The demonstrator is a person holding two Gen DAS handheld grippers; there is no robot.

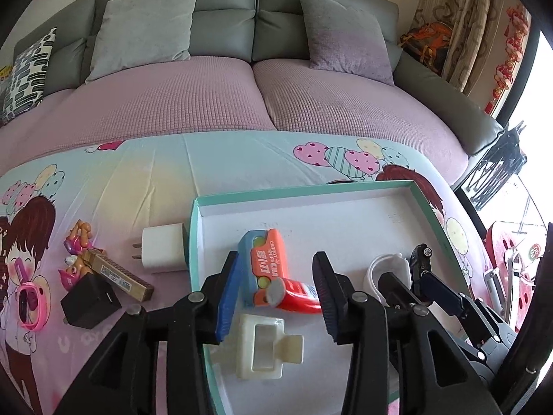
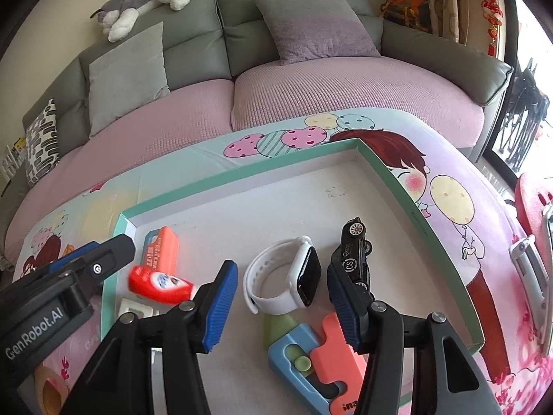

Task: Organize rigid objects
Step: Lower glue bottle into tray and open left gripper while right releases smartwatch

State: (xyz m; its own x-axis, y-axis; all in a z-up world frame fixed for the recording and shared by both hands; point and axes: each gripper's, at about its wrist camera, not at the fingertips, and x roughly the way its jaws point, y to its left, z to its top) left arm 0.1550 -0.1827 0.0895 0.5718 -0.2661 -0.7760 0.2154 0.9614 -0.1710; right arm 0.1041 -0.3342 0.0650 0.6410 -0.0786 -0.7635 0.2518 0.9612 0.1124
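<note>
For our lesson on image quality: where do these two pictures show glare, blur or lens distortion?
Left wrist view: window light at the right edge is blown out white; the sofa bulges from fisheye curvature. Right wrist view: the red tube looks smeared and blurred, the white watch is sharp, and the tray rim bends.

Light: daylight is admitted from the blown-out window at right.
Blur: red tube is smeared.
Edges: strongly bowed, vignetted.
</note>
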